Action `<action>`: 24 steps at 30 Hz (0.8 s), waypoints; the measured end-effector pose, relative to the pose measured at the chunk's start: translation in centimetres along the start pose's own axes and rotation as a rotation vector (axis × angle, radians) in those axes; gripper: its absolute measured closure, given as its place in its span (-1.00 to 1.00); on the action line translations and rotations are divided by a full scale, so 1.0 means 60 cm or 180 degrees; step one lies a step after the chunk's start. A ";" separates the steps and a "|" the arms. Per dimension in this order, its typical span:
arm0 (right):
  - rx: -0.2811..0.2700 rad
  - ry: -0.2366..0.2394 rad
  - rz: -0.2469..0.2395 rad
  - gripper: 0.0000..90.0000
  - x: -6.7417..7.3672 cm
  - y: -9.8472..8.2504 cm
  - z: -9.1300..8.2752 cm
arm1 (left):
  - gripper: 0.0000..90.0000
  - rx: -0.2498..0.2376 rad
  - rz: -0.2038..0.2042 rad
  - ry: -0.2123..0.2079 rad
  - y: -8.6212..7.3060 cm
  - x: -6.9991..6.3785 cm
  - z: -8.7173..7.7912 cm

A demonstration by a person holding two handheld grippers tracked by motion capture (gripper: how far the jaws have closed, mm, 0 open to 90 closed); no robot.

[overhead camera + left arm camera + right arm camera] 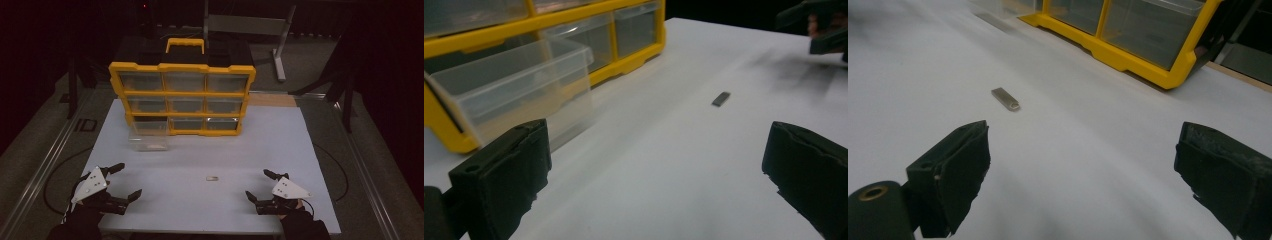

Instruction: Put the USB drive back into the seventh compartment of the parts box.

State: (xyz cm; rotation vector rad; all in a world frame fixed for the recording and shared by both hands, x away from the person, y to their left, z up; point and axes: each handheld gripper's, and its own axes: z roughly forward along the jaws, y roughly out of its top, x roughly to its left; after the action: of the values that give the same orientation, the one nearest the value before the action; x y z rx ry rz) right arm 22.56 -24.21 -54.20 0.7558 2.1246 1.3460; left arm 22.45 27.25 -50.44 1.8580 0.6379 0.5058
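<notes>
Two grippers sat low at the near edge of the white table [280, 145], both with jaws spread wide and nothing between them. The left gripper [123, 181] waited well to the left of the small metal piece [212, 178]; the right gripper [260, 185] stood nearer, just to the right of it. That little flat bar lay alone on the bare tabletop, well in front of the yellow drawer cabinet [182, 95] and apart from the clear drawer [149, 135] pulled out of the cabinet's bottom-left slot.

Judging by the layout, the pick-up had not begun: this looked like the approach step, with the open drawer a likely place for the piece to go. The right gripper seemed best placed for it.

From above, the piece's long axis ran left to right, roughly parallel to the cabinet's front. In the right gripper view it [1005, 99] lay slantwise ahead of the left jaw, so the next move would call for swinging toward it, lining the jaws across its narrow width, and coming down flat to the table.
</notes>
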 end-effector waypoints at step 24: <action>-0.0017 0.0075 0.0006 -0.82 0.005 0.003 0.003 | -0.99 0.0178 0.0275 -0.0260 0.096 0.006 0.032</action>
State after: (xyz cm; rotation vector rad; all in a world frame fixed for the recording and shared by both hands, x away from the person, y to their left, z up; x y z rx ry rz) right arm 22.50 -23.85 -54.14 0.7435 2.1382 1.3676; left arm 25.03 24.38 -45.73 1.9551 0.5237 0.4697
